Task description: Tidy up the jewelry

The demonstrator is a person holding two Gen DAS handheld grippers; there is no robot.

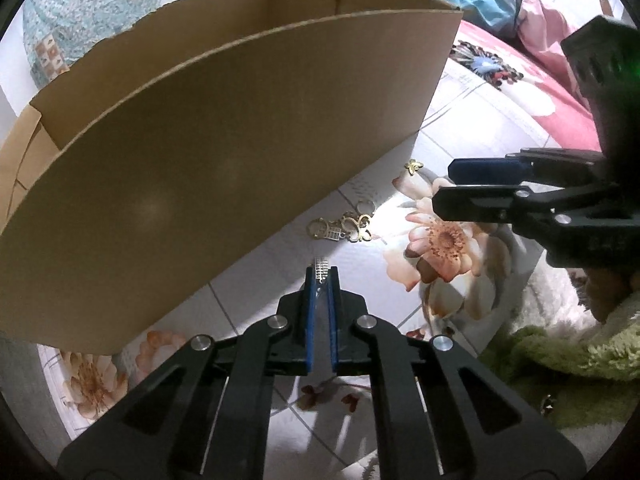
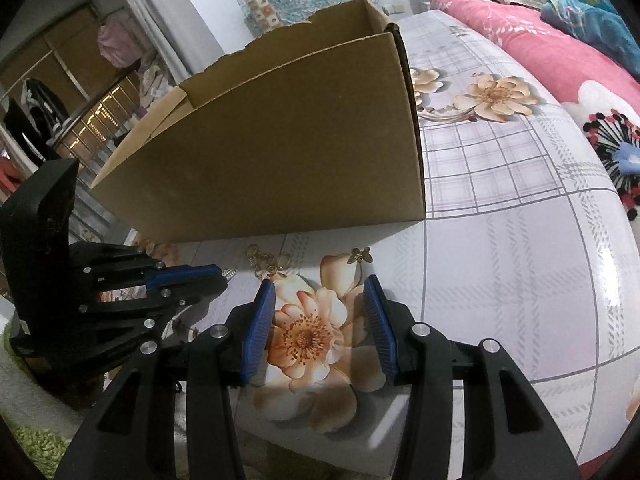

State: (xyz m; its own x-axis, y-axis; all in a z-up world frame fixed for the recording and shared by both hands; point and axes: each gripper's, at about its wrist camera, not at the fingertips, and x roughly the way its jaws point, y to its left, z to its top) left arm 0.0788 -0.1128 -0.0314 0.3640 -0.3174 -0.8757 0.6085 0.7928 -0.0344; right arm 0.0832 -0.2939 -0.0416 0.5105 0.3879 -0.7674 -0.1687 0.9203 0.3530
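Left hand-held gripper [image 1: 322,276] pinches a small silver ladder-shaped trinket [image 1: 321,271].
Right hand-held gripper [image 2: 318,300] gapes apart; the trinket may slip before the tall brown cardboard box [image 1: 224,152] at 11 o'clock.

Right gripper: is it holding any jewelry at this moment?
No. The right gripper is open over a printed flower, with nothing between its blue pads, and the gold butterfly piece lies ahead of it.

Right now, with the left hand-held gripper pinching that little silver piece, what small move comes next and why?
Probably lift the left hand-held gripper up over the near wall of the cardboard box. It is shut on the small silver jewelry piece, the box stands open-topped just ahead, and the gold pieces wait on the sheet.
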